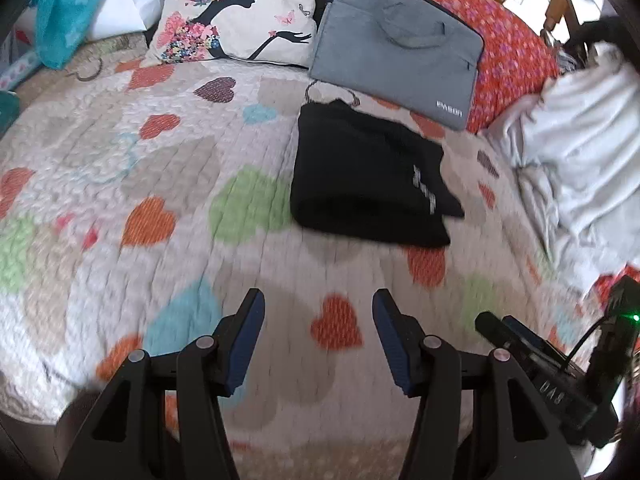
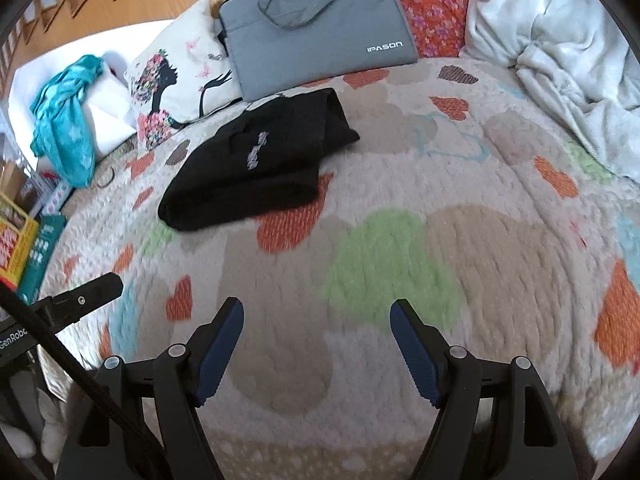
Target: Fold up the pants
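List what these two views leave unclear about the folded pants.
- Printed mark on the black pants: blurred in both wrist views, unreadable.
- Underside and inner layers: hidden by the top fold.
- Far edge near the grey bag: dark on dark, so whether they touch is unclear.

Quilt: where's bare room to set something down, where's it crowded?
Free: the quilt between the folded black pants and the white blanket, and the near stretch ahead of both grippers. Crowded: far edge, grey laptop bag and pillow.
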Motion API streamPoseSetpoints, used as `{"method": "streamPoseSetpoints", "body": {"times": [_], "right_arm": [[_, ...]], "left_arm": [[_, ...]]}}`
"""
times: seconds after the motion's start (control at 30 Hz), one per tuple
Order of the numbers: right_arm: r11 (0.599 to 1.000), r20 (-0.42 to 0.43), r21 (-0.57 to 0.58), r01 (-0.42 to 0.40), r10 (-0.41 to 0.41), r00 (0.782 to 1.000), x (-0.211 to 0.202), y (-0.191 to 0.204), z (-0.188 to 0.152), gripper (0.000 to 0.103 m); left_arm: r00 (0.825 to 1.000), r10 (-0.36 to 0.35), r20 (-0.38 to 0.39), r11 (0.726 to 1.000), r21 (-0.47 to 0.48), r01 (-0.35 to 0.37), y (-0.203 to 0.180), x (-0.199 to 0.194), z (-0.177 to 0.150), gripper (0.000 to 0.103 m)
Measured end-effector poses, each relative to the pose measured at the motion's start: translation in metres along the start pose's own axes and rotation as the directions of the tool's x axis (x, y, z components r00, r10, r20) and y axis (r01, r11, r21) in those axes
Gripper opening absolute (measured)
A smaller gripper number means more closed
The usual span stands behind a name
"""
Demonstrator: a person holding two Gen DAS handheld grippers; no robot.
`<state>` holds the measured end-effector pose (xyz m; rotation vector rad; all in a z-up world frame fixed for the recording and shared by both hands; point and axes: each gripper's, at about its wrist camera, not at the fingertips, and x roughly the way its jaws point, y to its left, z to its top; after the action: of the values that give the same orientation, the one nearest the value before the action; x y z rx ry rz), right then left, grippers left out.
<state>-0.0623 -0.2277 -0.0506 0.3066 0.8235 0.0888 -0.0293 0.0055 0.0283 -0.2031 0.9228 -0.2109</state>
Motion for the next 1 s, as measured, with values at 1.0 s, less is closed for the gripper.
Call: {"method": "streamPoseSetpoints", "body": {"times": [1.0], "right_arm": [[0.955,-0.016,0.056,-0.292,0.294,0.956,0.083,0.016,0.148,0.057]], "left_arm": [[0.993,0.042,-0.115,0.999,0.026,-0.039,0.010,0.101,0.059,0.071]]}}
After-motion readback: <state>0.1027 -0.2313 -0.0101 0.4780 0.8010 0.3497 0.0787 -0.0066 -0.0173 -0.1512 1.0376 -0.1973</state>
